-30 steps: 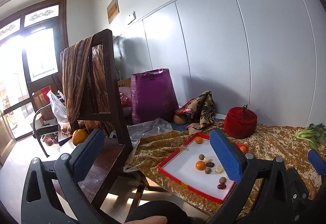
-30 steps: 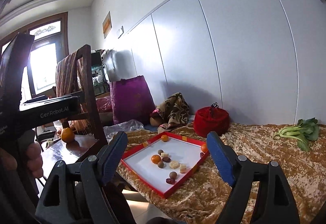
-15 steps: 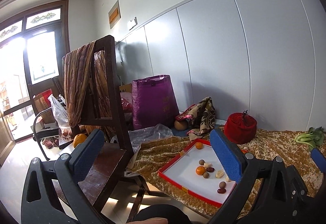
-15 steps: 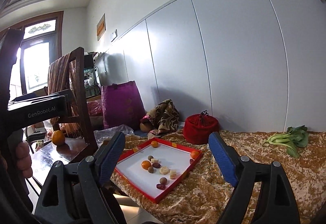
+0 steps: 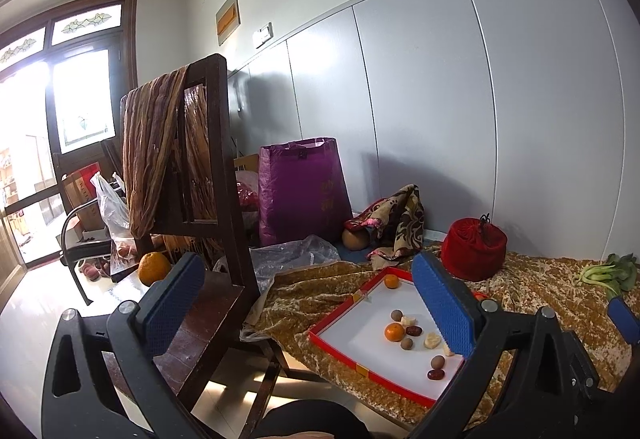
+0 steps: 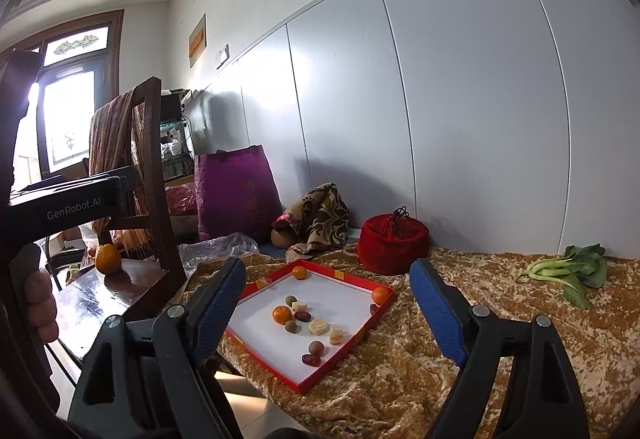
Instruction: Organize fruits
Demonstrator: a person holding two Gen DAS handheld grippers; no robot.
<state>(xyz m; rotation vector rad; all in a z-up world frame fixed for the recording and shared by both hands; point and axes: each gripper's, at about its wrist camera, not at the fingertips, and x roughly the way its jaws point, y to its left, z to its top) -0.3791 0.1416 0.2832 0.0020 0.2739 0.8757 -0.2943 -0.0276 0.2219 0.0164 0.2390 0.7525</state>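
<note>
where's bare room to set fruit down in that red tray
Free: the white floor of the red tray between the back-corner orange and the right-corner orange, and its near-left strip. Crowded: the middle, around the centre orange.

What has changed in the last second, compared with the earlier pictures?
Nothing was taken or let go. Both views drifted slightly. The left gripper and right gripper stay open and empty; fruits in the red tray and the orange on the chair lie unmoved.
</note>
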